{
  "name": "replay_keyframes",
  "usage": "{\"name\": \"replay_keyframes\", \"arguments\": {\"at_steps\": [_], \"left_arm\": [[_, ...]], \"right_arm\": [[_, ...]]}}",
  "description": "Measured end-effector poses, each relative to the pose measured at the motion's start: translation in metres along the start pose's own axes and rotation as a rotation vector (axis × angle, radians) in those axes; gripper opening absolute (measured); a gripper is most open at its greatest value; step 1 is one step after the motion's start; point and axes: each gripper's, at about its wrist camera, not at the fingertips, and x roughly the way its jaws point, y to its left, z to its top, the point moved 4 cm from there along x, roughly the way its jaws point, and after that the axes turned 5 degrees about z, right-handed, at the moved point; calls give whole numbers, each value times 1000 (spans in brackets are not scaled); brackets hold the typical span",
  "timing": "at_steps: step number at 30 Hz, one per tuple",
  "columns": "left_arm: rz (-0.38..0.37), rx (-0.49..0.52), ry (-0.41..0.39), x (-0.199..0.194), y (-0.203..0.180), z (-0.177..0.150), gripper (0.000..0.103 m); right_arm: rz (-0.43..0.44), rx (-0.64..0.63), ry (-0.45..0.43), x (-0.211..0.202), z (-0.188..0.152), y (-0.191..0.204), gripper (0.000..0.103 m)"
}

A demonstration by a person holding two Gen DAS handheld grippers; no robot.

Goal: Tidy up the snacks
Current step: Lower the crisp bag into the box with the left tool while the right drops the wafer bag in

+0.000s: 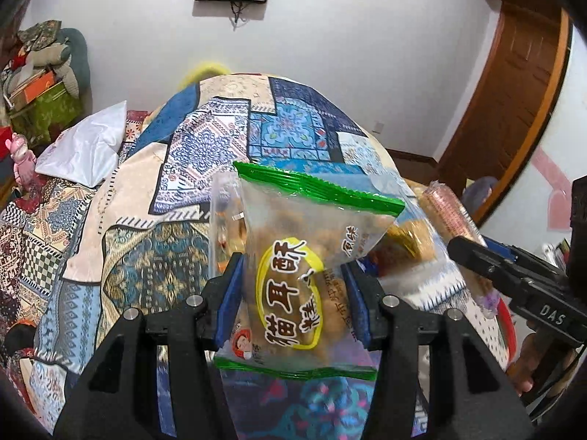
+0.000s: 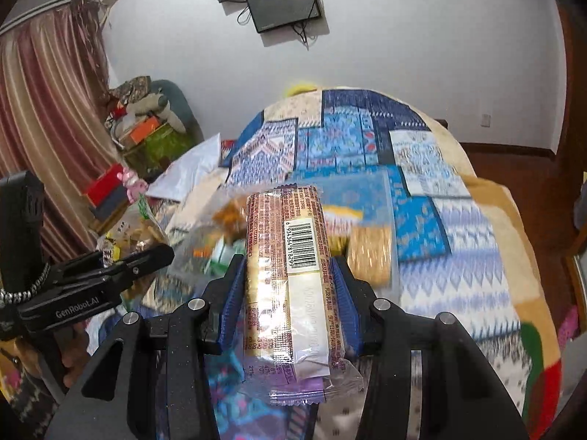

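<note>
My left gripper (image 1: 291, 278) is shut on a clear snack bag with green edges and a yellow label (image 1: 304, 256), held above the bed. My right gripper (image 2: 288, 278) is shut on a long biscuit roll with a barcode (image 2: 290, 271), also held up. In the left wrist view the right gripper (image 1: 513, 278) shows at the right with the roll (image 1: 451, 216). In the right wrist view the left gripper (image 2: 91, 278) shows at the left with its bag (image 2: 135, 231). Other snack packs (image 2: 368, 253) lie blurred on the bed below.
A patchwork quilt (image 1: 227, 146) covers the bed. A white pillow (image 1: 84, 146) lies at its left. A cluttered pile of boxes and bags (image 2: 150, 124) stands by the curtain. A wooden door (image 1: 513, 84) is at the right. Screens (image 2: 282, 3) hang on the wall.
</note>
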Motion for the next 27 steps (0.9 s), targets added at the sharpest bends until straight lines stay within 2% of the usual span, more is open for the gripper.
{"name": "replay_keyframes", "arguments": {"at_steps": [7,14,20,23,27], "left_arm": [[5,-33,39,39,11,13,51],[38,-21,58,75,18,12,52],[83,33,47,88,15,8,58],[72,30,54,90,18,7,62],[31,20,99,88,15,7,75]], "right_arm": [[15,-10,-4,32,27,5,43],[12,-32,41,72,35,9,43],[-18,-27,97,99,30,1,43],[-22,-34,109,102,25,1,43],[-40,-60,110,95,24,4,44]]}}
